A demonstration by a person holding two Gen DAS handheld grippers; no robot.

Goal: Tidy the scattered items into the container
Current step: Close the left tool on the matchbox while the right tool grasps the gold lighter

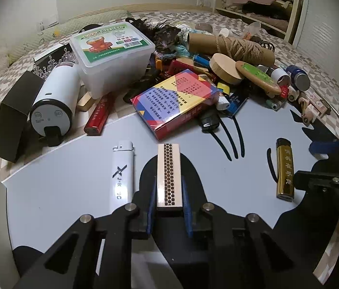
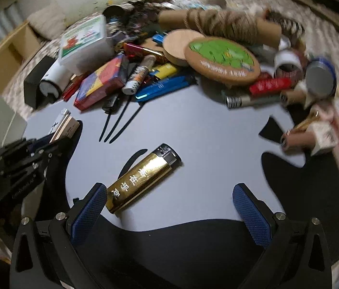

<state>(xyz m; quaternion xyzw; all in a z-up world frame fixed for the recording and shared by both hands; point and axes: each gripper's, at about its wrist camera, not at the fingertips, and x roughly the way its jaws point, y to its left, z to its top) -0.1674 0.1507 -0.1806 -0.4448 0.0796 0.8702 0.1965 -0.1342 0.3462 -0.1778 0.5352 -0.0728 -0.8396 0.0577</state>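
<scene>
Grey-blue worktop (image 1: 68,192) carries the loose pieces, with the clutter heap along its far edge and the lidded clear plastic container (image 1: 114,55) at the heap's left end, lid on. Left tongs (image 1: 169,207) are clamped on the matchbox (image 1: 169,173), blue pads pressing its two long faces near the close end. Matchbox sits on edge, striker strip up, long axis running straight away from the tongs toward the heap, far end overhanging past the pads. Grip looks centred, but most of the length is ahead of the pads, so the lift should probably go straight up and slow, no wrist roll, to stop the box pivoting out. Container lid likely needs dealing with before any drop-in. White lighter (image 1: 122,175) lies just beside the matchbox on its left, roughly parallel, cap end away; best not to nudge it on the lift. Right tongs (image 2: 169,207) stand wide apart, nothing held, with the gold lighter (image 2: 143,178) lying flat between them, base just beside the left pad. Its long axis runs diagonal, black cap pointing up-right toward the heap. Tongs would want turning square across its narrow width before closing.
</scene>
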